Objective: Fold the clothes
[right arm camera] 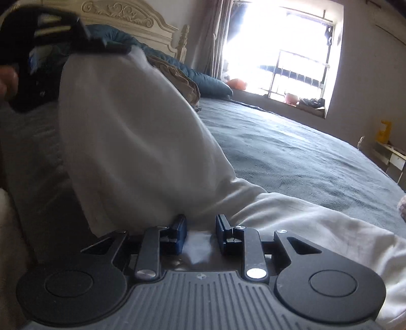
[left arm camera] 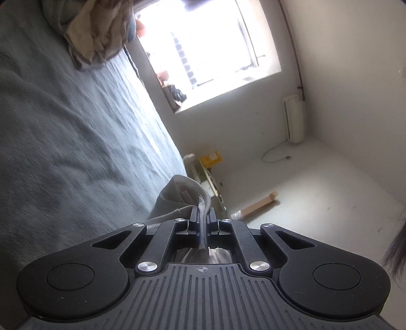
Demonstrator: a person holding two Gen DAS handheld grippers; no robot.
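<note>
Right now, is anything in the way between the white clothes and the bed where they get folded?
Nothing visible is. The left gripper is pinching the white garment, and it hangs up from the right gripper, whose fingers sit around a fold. The grey blanket ahead is bare; the crumpled clothes pile lies far off.

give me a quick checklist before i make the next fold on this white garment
1. Left gripper shut on the white garment: ok, a fabric edge is pinched between the closed jaws.
2. Right gripper holding the garment: cannot tell, cloth bunches between its part-open jaws, but whether the pads press is unclear.
3. Garment lifted at the left end: ok, in the right wrist view it hangs from the left gripper above the bed.
4. Bare bed surface to lay the fold on: ok, grey cover beyond the garment is free.
5. Other clothes out of the way: ok, the pile lies near the headboard.
6. Garment flat and unwrinkled: not ok, it is draped and bunched.
</note>
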